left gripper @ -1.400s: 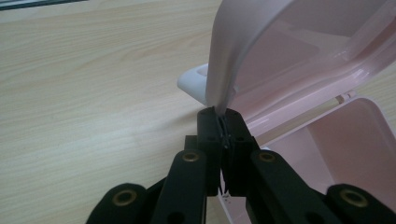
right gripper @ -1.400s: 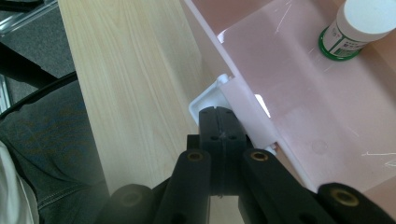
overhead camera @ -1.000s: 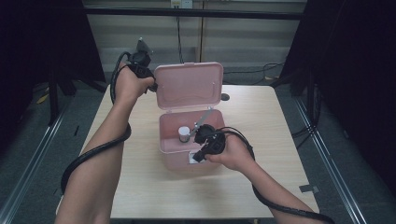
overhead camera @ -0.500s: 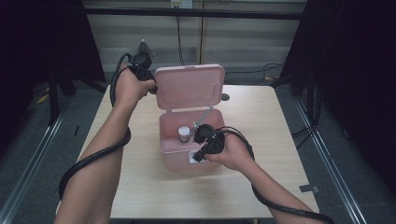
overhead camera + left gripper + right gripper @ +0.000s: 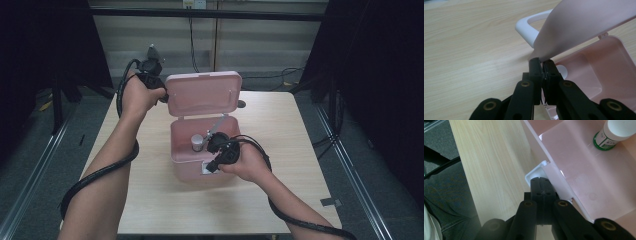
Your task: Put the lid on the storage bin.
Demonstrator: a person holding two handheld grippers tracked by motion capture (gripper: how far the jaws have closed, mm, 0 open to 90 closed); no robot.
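A pink box stands open in the middle of the table, its lid raised upright at the back. My left gripper is shut on the lid's left corner; in the left gripper view the pink lid runs down between the closed jaws of that gripper, with the white handle behind. My right gripper is at the box's front wall, shut, its tips against the white latch. A small white-capped bottle stands inside.
The wooden table has bare room left and right of the box. A grey metal stay leans inside the box. A scrap of tape lies near the front right corner. Dark floor and cables surround the table.
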